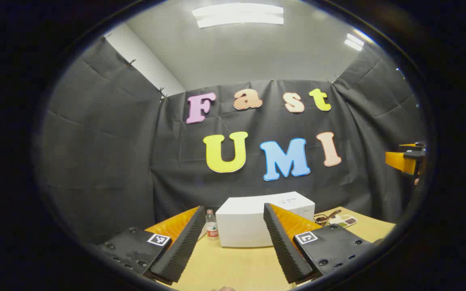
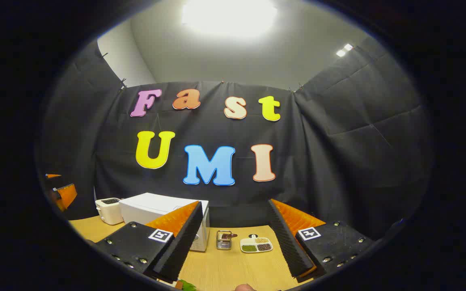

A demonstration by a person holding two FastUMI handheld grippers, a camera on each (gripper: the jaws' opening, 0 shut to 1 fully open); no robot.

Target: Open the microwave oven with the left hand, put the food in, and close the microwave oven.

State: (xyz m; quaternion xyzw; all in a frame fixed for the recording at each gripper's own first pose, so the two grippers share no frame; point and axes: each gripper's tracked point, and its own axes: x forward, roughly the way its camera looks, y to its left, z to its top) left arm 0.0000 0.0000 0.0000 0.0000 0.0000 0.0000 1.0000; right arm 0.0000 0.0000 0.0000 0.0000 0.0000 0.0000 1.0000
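Left tool [image 1: 233, 242] agape before unmarked microwave [image 1: 249, 226]

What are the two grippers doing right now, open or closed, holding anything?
Left gripper: open, holding nothing, aimed at the microwave.
Right gripper: open, holding nothing.

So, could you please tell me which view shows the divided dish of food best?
The right gripper view: the divided dish lies whole on the table between the open fingers, its compartments visible, right of the microwave. The left gripper view catches the dish small, near the edge, beside the microwave.
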